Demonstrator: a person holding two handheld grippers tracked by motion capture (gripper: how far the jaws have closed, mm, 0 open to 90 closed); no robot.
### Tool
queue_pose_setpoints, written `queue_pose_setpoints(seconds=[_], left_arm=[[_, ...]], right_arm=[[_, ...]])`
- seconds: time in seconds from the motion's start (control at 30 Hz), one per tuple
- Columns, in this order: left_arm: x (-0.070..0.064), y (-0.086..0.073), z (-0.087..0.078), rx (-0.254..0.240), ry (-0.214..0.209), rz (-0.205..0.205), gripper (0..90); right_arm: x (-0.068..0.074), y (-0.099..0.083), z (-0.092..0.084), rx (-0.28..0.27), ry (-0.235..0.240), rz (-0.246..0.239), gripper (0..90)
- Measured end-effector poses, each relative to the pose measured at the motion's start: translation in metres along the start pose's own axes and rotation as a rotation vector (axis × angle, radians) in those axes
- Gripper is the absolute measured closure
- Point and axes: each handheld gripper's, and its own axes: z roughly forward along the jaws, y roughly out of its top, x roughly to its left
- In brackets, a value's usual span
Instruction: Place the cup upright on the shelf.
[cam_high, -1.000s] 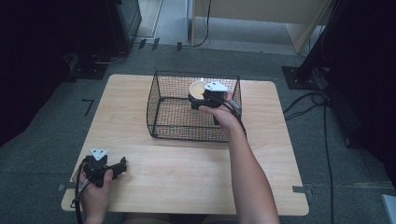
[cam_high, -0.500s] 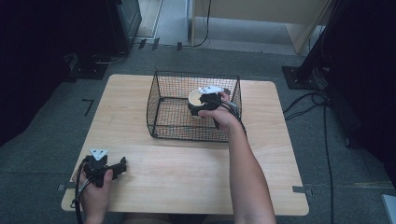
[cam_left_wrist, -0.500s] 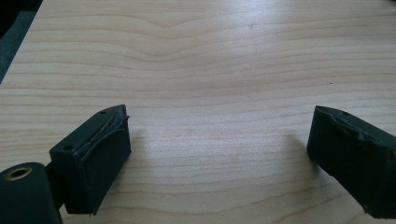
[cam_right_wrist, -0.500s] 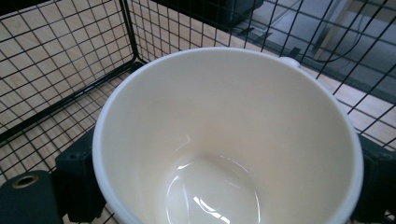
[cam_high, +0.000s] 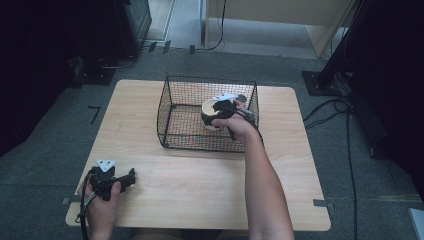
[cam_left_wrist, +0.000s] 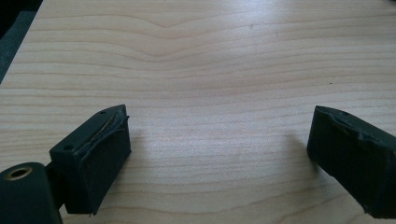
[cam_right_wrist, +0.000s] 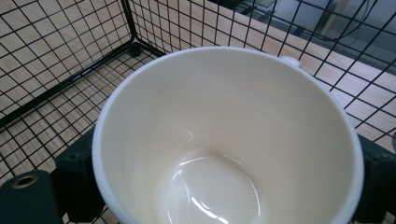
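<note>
One cream cup (cam_right_wrist: 224, 140) pinched by right tool (cam_high: 220, 111) inside one wire basket (cam_high: 172, 127); left tool (cam_high: 131, 178) spread, on one table (cam_high: 200, 185).

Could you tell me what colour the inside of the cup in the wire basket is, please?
Glossy cream-white cup, empty; the right gripper view shows it best.

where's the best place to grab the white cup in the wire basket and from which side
Across the body, from above. The cup stands upright and empty inside the wire basket, whose mesh walls block a sideways approach, so the open top is the way in. The right gripper already has a jaw on each side of the round wall, which gives two opposing surfaces. The handle is barely visible at the far rim.
</note>
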Motion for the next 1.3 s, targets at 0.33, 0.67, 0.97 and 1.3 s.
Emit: queue_pose_setpoints(seconds=[0.33,0.67,0.97,1.3], left_arm=[[0.0,0.0,0.0,0.0,0.0,0.0,6.4],[0.0,0.0,0.0,0.0,0.0,0.0,6.4],[0.0,0.0,0.0,0.0,0.0,0.0,6.4],[0.0,0.0,0.0,0.0,0.0,0.0,6.4]], right_arm=[[0.0,0.002,0.0,0.038,-0.022,0.055,0.0],[0.0,0.009,-0.006,-0.021,-0.053,0.053,0.0],[0.005,0.024,-0.025,-0.104,-0.048,0.05,0.0],[0.022,0.044,-0.058,-0.184,-0.025,0.031,0.0]])
